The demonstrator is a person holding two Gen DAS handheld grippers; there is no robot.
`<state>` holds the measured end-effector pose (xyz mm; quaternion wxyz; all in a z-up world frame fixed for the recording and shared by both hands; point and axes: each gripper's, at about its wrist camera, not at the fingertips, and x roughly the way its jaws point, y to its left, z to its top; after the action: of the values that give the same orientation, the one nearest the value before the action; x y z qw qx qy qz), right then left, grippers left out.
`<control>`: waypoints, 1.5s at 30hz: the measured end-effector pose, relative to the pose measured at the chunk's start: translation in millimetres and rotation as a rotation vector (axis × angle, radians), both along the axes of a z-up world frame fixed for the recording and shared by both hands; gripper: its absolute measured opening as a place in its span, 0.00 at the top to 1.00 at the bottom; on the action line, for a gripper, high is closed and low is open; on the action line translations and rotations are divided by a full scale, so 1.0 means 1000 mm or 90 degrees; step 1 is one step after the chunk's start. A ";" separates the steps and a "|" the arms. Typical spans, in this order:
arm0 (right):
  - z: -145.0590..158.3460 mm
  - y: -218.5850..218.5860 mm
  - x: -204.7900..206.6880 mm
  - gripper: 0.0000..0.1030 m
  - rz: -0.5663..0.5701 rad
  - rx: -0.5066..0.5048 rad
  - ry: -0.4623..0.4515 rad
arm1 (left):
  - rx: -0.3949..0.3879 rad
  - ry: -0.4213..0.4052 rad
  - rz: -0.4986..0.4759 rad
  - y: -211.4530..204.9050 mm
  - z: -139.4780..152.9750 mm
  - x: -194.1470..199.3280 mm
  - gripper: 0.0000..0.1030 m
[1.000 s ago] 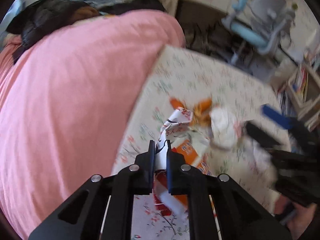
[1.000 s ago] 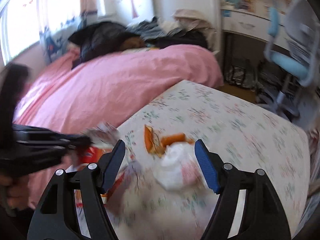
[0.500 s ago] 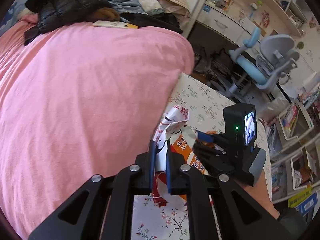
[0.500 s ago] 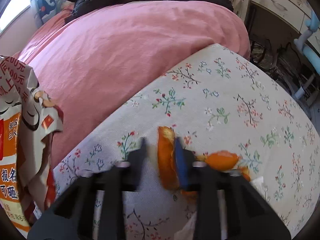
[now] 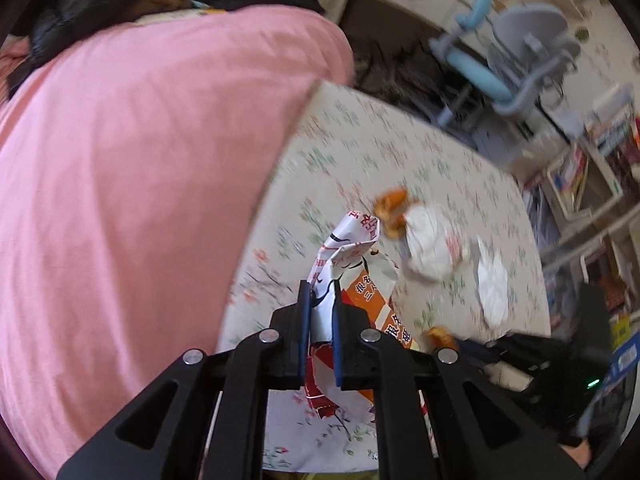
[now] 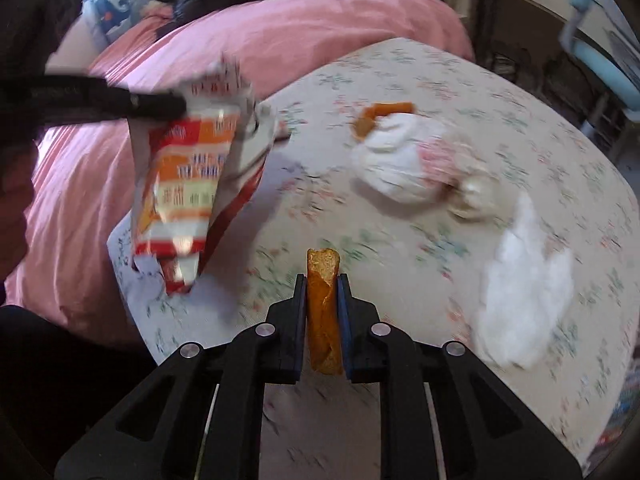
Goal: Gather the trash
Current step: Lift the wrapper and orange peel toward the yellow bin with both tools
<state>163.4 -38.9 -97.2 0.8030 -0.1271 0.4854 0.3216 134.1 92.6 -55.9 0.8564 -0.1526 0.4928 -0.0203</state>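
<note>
My left gripper [image 5: 320, 292] is shut on the rim of a crumpled white, orange and red paper bag [image 5: 356, 248], which hangs over the near left edge of the floral table [image 5: 380, 152]. The right wrist view shows the same bag [image 6: 188, 184] dangling at the left. My right gripper [image 6: 322, 280] is shut on a strip of orange peel [image 6: 323, 264], held above the table. Another peel [image 6: 380, 114], a white wad [image 6: 404, 168] and a flat white tissue [image 6: 524, 280] lie on the cloth.
A bed with a pink cover [image 5: 140, 160] runs along the table's left side, with dark clothes [image 5: 100, 8] heaped at its far end. A blue-grey desk chair [image 5: 512, 60] and shelves of books [image 5: 592, 168] stand beyond the table to the right.
The right gripper shut on the peel strip and drew back from the pile with it. The left gripper kept its hold on the bag.
</note>
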 end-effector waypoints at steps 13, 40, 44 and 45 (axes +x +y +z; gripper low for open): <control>0.002 -0.030 -0.005 0.71 -0.035 0.004 0.001 | -0.023 0.061 0.074 0.028 -0.022 -0.011 0.42; -0.015 -0.021 -0.003 0.77 -0.043 -0.005 0.006 | 0.046 0.051 -0.012 -0.028 -0.031 -0.006 0.73; -0.015 -0.021 -0.003 0.85 -0.040 -0.004 0.005 | 0.039 0.035 -0.006 -0.026 -0.025 -0.007 0.74; -0.015 -0.021 -0.003 0.85 -0.039 -0.003 0.005 | 0.040 0.033 -0.005 -0.026 -0.024 -0.007 0.74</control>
<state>160.7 -59.4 -112.5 0.8102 -0.1126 0.4932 0.2962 126.8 66.9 -80.0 0.8475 -0.1243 0.5160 -0.0043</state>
